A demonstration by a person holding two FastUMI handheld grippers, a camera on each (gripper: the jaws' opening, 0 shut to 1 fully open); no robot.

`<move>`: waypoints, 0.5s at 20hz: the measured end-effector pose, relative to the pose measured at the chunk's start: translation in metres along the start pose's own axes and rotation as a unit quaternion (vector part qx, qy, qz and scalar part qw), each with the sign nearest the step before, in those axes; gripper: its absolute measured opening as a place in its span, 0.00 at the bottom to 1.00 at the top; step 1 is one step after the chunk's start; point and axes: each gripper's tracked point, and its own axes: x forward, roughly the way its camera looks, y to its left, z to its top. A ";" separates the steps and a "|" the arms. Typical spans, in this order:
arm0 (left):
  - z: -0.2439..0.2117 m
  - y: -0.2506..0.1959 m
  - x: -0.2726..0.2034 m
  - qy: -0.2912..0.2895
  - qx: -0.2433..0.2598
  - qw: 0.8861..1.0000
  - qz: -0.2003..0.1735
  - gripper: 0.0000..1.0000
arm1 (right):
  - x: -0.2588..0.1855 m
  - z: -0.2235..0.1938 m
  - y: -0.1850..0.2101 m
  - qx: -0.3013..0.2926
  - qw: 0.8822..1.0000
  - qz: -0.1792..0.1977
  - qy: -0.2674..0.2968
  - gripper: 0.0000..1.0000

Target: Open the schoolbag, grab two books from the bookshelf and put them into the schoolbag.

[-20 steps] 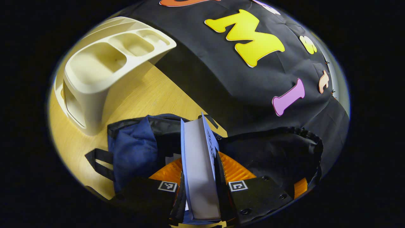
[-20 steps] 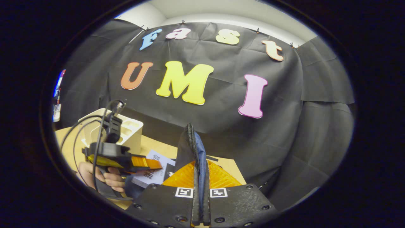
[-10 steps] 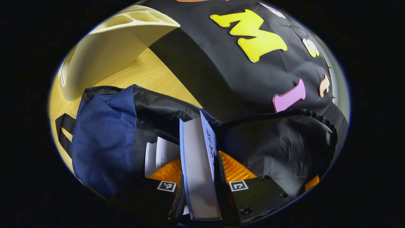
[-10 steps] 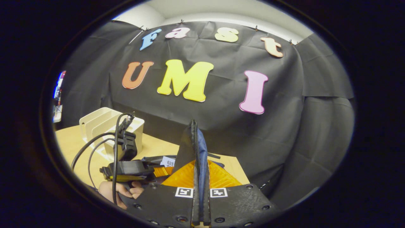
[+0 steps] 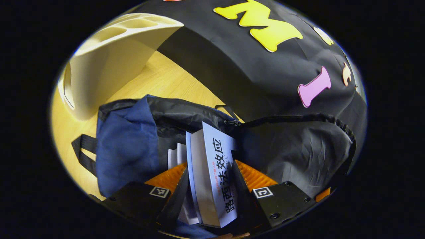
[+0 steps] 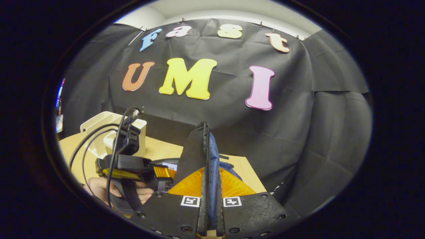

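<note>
Large dark characters are printed on the pale cover of the book (image 5: 215, 172), which is stood tilted inside the open schoolbag (image 5: 129, 146) between the spread left tongs (image 5: 210, 167); contact cannot be made out. A second book (image 5: 176, 156) beside it is half hidden. The schoolbag's zipper edge is pinched by the right tongs (image 6: 209, 172). Behind the schoolbag, the bookshelf (image 5: 109, 66) is cut off.

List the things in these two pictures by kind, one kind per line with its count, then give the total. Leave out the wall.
Books: 2, the book between the left gripper fingers and another book in the bag
Schoolbag: 1
Bookshelf: 1
Table: 1
Grippers: 2, counting the right gripper
Total: 7
</note>
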 end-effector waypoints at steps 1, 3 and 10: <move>-0.001 0.005 -0.008 -0.007 0.020 1.000 0.012 0.78 | 0.000 -0.004 0.003 0.000 1.000 0.000 0.006 0.11; 0.003 0.015 -0.027 -0.027 0.051 0.998 0.030 0.81 | -0.001 -0.012 0.005 -0.011 1.000 -0.008 0.016 0.11; 0.030 0.071 -0.101 -0.095 0.088 0.989 0.068 0.82 | -0.023 -0.034 0.017 -0.011 0.999 -0.035 0.030 0.34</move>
